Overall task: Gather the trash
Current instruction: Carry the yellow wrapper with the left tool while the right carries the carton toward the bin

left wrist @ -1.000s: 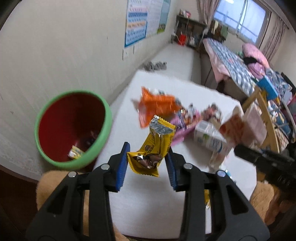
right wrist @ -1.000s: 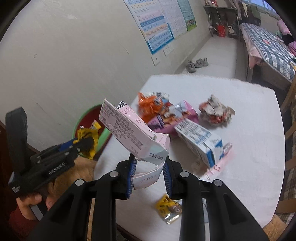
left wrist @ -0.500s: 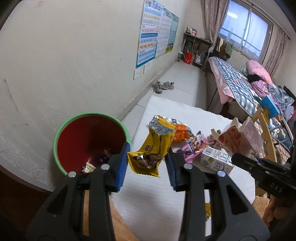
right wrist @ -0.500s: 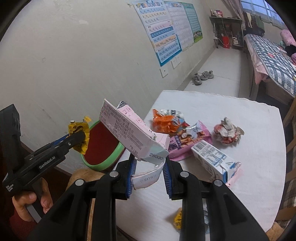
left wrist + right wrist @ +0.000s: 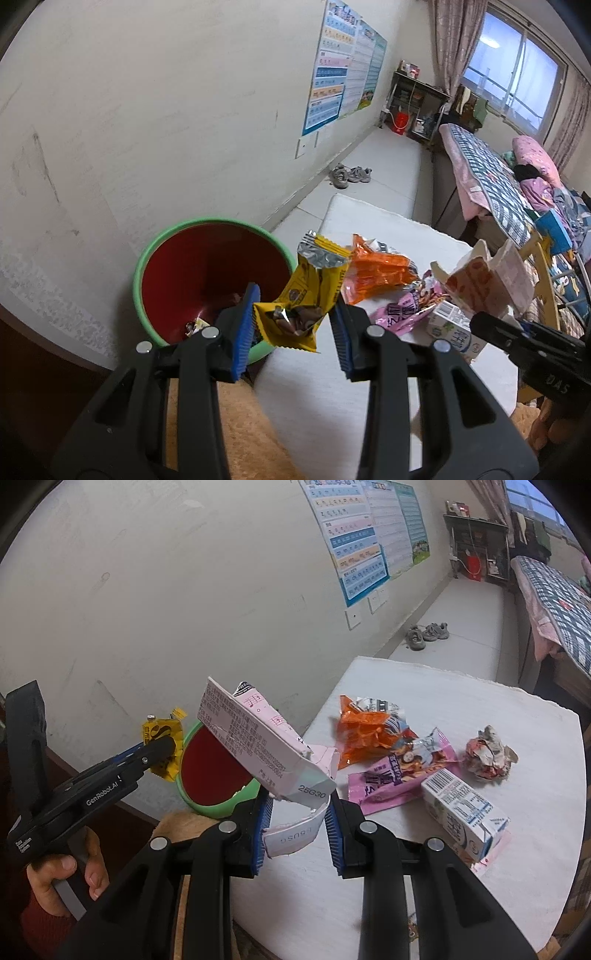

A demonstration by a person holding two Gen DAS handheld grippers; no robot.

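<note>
My left gripper (image 5: 295, 317) is shut on a yellow snack wrapper (image 5: 314, 284), which hangs just right of a red bin with a green rim (image 5: 147, 258) that stands on the floor by the wall. The right wrist view shows the same left gripper (image 5: 162, 749) with the wrapper (image 5: 162, 731) beside the bin's rim (image 5: 218, 808). My right gripper (image 5: 297, 812) is shut on a torn pink carton (image 5: 258, 746) above the table's left edge. An orange wrapper (image 5: 369, 727), a pink bag (image 5: 402, 775), a white and blue carton (image 5: 461, 812) and crumpled paper (image 5: 487, 753) lie on the white table (image 5: 480, 886).
The wall runs close along the left behind the bin. A tan cushion (image 5: 229, 424) sits below the grippers. Shoes (image 5: 424, 635) lie on the floor further back, and a bed (image 5: 491, 184) stands at the right. A hand (image 5: 66, 878) holds the left gripper.
Both grippers have risen and shifted left toward the bin with their loads. The yellow wrapper now hangs by the bin's rim; the pink carton is nearer the table's left edge.
</note>
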